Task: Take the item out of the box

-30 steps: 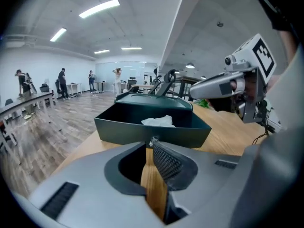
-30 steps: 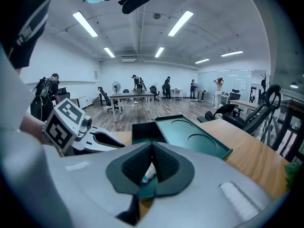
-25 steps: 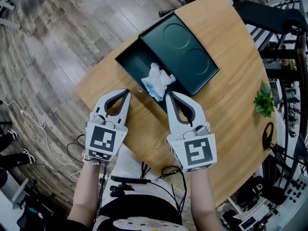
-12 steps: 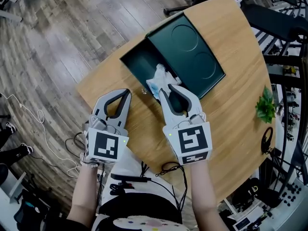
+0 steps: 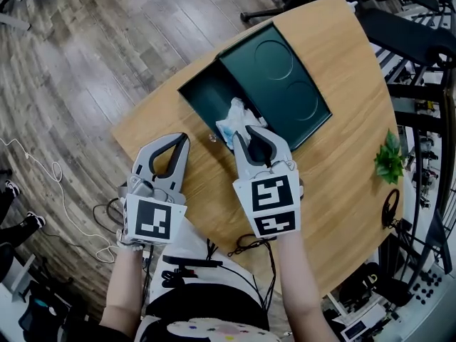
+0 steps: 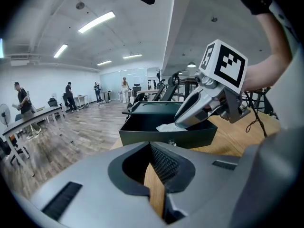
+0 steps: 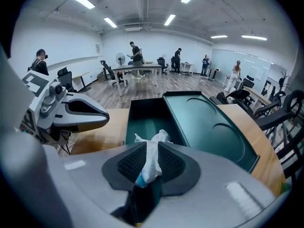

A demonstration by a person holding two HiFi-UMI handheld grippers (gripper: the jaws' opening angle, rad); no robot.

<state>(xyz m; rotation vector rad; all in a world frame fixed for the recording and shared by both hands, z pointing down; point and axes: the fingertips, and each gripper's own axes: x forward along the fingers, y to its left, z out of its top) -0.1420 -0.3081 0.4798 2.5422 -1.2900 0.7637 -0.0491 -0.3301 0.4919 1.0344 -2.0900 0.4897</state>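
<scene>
The right gripper is pinching the white crinkly item, and in the right gripper view a strip of it sits squeezed between the two dark pads, with a bit of blue at the bottom. The item is at the near edge of the open part of the green box, and it looks like it is not all the way out yet. The green lid covers the rest of the box. The left gripper has its jaws pressed together with nothing in them, and it hangs over the wooden table, near the box but not touching it. The item looks soft and thin, so it may slip from the pads if the pull is fast. It may also catch on the box wall and tear. Nothing holds the box down, so it may slide along with the item
</scene>
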